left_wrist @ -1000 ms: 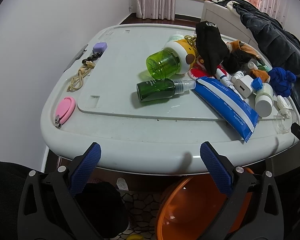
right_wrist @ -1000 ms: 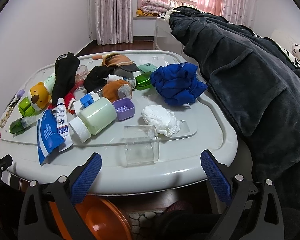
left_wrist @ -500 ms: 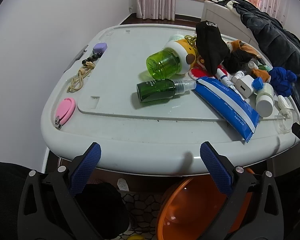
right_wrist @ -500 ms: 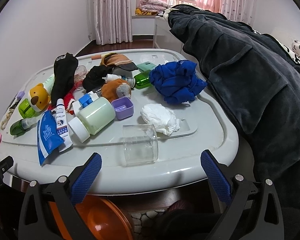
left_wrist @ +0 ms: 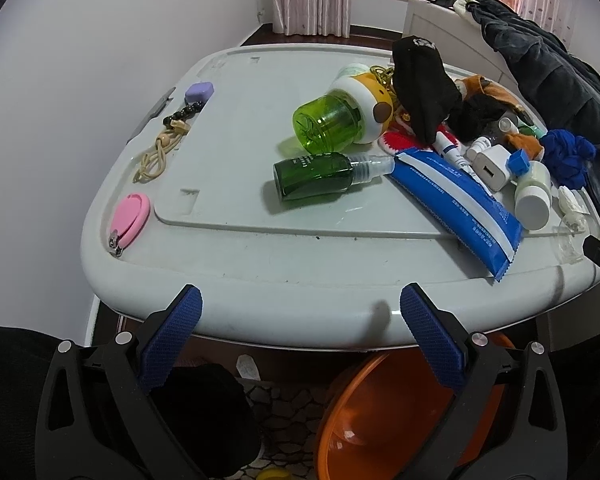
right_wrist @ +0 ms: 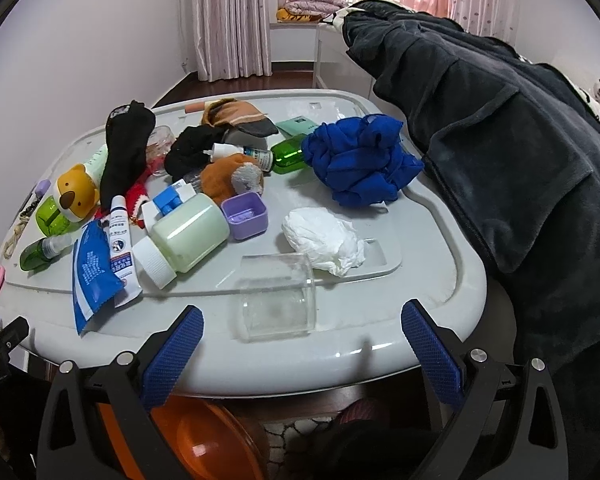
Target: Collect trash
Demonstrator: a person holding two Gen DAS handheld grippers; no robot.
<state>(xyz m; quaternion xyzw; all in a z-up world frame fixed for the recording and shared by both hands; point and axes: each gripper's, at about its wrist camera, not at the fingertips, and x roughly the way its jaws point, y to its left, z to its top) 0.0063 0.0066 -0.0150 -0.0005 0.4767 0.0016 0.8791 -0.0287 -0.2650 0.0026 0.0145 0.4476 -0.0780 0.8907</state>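
A crumpled white tissue (right_wrist: 323,240) lies on the grey table (right_wrist: 380,344), right of centre; it also shows in the left wrist view (left_wrist: 572,206). A clear plastic cup (right_wrist: 276,298) lies on its side just in front of it. A blue wrapper (left_wrist: 456,206) lies near the front edge, also in the right wrist view (right_wrist: 92,276). An orange bin (left_wrist: 396,420) stands under the table, also in the right wrist view (right_wrist: 204,440). My left gripper (left_wrist: 300,334) is open and empty at the table's front edge. My right gripper (right_wrist: 300,354) is open and empty, just before the cup.
The table holds a dark green spray bottle (left_wrist: 320,176), a bear-lidded green cup (left_wrist: 340,116), a pale bottle (right_wrist: 184,240), a purple box (right_wrist: 245,215), a blue cloth (right_wrist: 360,164), black socks (left_wrist: 424,92) and pink nail clippers (left_wrist: 128,218). A dark robe (right_wrist: 500,140) hangs at the right.
Both grippers have crept slightly forward toward the table. Nothing on the table has moved.
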